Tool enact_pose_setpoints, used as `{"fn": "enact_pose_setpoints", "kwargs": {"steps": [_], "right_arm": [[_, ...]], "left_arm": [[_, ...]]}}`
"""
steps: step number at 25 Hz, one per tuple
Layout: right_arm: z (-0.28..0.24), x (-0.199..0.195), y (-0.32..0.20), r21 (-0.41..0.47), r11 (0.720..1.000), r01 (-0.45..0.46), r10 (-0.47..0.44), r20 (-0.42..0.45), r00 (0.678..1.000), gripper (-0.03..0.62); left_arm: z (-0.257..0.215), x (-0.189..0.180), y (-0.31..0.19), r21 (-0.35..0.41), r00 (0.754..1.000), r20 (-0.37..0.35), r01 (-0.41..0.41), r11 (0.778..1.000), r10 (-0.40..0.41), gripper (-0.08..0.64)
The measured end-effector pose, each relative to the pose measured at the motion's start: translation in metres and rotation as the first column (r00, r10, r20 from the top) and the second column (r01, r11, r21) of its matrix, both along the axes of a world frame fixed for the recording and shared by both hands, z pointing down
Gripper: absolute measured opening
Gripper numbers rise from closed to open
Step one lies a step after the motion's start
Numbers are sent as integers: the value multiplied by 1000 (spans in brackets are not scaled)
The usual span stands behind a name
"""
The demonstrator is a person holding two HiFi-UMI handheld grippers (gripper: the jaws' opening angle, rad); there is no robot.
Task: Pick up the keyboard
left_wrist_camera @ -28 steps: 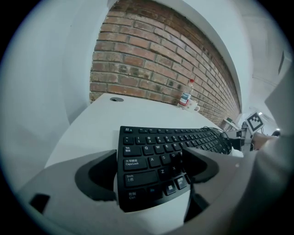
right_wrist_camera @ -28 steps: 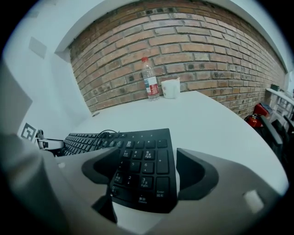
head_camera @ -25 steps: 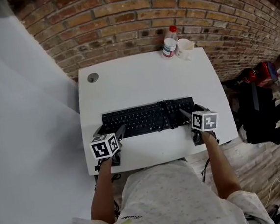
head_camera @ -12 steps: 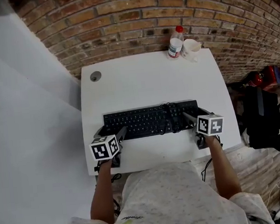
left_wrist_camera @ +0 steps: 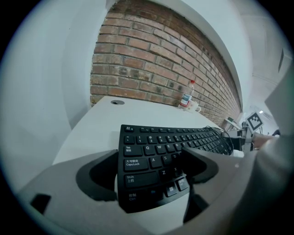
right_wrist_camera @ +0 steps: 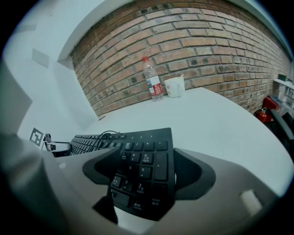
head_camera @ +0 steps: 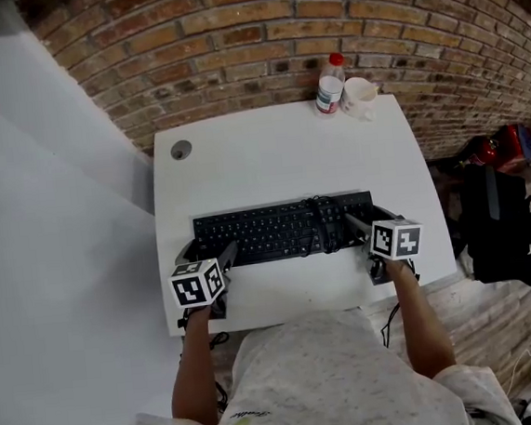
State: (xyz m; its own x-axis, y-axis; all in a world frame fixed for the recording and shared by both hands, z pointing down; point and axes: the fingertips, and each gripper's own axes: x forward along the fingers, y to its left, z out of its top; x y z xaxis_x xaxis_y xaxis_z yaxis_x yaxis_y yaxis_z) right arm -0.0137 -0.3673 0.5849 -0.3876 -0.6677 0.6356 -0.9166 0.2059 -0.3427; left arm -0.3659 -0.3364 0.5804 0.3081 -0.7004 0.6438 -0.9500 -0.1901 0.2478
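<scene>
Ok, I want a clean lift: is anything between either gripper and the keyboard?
Nothing visible does. The left gripper and the right gripper each grip one end of the keyboard. Its cable lies coiled on the keys; the bottle and cup stand apart at the desk's far edge.

free: table (head_camera: 270, 160) behind keyboard (head_camera: 276, 229) | obstacles: bottle (head_camera: 330, 84), mug (head_camera: 359, 97) at far-right corner
</scene>
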Motion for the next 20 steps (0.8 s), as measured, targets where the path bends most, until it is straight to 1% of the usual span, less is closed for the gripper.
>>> {"fn": "enact_pose_setpoints", "kwargs": {"steps": [7, 11, 16, 20], "right_arm": [[-35, -12, -16, 85, 996, 14, -14, -6, 1000, 373], [-65, -19, -29, 152, 988, 25, -25, -3, 1000, 373], [-115, -27, -43, 265, 964, 28, -27, -9, 1000, 373], [-155, -29, -47, 349, 937, 26, -22, -15, 1000, 373]], "left_arm": [[-29, -11, -10, 75, 1000, -10, 16, 997, -16, 425], [-59, -17, -20, 140, 1000, -12, 26, 990, -24, 425], [-103, -25, -33, 238, 999, -22, 37, 971, -32, 425], [-138, -27, -38, 317, 998, -40, 50, 947, -39, 425]]}}
